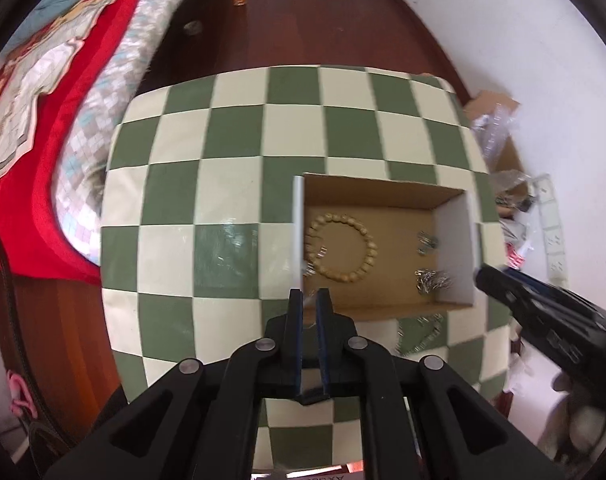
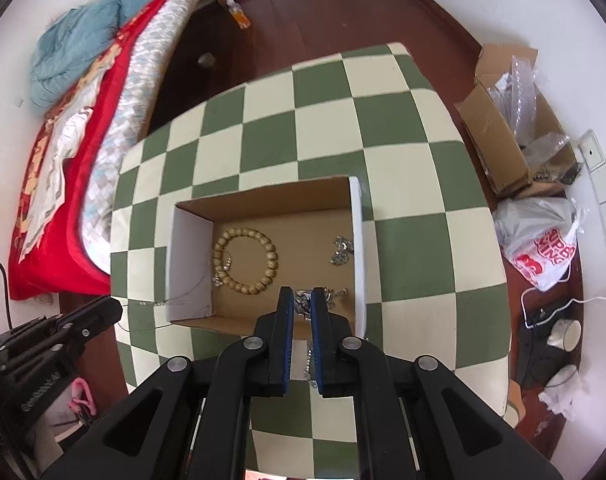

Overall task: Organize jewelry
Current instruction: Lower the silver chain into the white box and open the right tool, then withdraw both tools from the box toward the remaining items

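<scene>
1. Held the right gripper (image 2: 301, 300) narrowly parted, with a silver chain (image 2: 311, 360) seemingly loose between the pads and partly dangling below them, by the near wall of the box (image 2: 263, 196).
2. Held the left gripper (image 1: 309, 300) almost shut, apparently pinching the chain's fine end at the box's left near corner.
3. Needed to bring both ends in over the walls before letting go, to avoid leaving a loop draped on the rim or the table (image 2: 343, 120).
4. Best aimed for the bare floor between the bracelet (image 2: 245, 260) and the small silver pieces (image 2: 341, 250), clear of both against tangling.
</scene>
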The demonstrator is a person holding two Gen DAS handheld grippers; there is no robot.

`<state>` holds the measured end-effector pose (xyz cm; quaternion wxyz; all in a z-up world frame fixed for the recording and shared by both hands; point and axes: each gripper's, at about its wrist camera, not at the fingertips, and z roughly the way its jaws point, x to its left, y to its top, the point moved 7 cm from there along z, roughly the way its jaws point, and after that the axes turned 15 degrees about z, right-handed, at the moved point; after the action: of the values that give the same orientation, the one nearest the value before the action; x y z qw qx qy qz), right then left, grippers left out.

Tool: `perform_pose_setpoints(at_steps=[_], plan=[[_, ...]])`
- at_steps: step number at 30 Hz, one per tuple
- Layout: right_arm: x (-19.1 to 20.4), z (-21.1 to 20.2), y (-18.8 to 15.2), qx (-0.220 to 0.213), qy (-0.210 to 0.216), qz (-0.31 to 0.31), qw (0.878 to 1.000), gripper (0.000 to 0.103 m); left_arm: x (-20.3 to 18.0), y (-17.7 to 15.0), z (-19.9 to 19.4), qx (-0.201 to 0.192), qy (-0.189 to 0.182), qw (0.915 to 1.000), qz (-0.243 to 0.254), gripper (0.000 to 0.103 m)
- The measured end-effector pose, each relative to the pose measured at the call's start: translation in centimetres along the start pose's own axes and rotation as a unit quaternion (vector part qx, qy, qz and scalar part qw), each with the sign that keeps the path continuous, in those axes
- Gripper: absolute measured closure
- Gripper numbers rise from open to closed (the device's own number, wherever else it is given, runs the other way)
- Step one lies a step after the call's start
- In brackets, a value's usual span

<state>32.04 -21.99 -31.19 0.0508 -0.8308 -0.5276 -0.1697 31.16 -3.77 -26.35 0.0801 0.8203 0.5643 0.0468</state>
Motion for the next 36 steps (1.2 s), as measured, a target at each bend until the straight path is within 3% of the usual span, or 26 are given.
perform_pose_setpoints(at_steps=[1, 2, 3, 5, 7, 9, 12, 17, 22, 36], plan=[[-0.1, 0.1, 0.1, 0.003, -0.004, 0.002, 1.0, 0.068, 0.3, 0.3, 0.3, -0.002, 0.012, 0.9999, -0.001, 0.096], [-0.2, 0.1, 0.2, 0.001, -0.01, 0.004, 1.0, 0.05, 0.5, 0.4, 0.3, -0.004, 0.019, 0.9998, 0.0, 0.095], [-0.4, 0.0, 0.3, -0.001, -0.014, 0.005, 1.0, 0.044, 0.8, 0.6, 0.3, -0.009, 0.035, 0.9993, 0.004, 0.089], [-0.7, -0.2, 0.5, -0.004, -0.023, 0.007, 1.0, 0.044, 1.1, 0.9, 0.1, -0.02, 0.051, 0.9985, 0.006, 0.066], [-0.8, -0.5, 0.5, -0.013, -0.052, -0.009, 0.999, 0.034, 1.7, 1.2, -0.5, -0.041, 0.081, 0.9958, 0.009, 0.016], [-0.9, -0.6, 0.4, -0.021, -0.077, -0.023, 0.997, 0.007, 2.3, 1.3, -0.8, -0.056, 0.102, 0.9932, 0.008, 0.012], [-0.9, -0.5, -0.3, -0.029, -0.114, -0.046, 0.992, 0.004, 2.8, 0.9, -0.7, -0.056, 0.119, 0.9914, 0.008, 0.0], [-0.8, 0.2, -1.6, -0.027, -0.121, -0.051, 0.991, 0.0, 3.5, -0.7, -0.9, -0.083, 0.14, 0.9866, -0.001, 0.0], [-0.4, -0.4, -2.9, -0.061, -0.133, -0.065, 0.987, 0.0, 3.6, -1.9, -1.9, -0.104, 0.143, 0.9842, -0.011, 0.0], [1.2, -6.2, -6.7, -0.152, -0.106, -0.076, 0.98, 0.0, 2.4, -6.5, -8.0, -0.169, 0.172, 0.9704, -0.013, 0.0]])
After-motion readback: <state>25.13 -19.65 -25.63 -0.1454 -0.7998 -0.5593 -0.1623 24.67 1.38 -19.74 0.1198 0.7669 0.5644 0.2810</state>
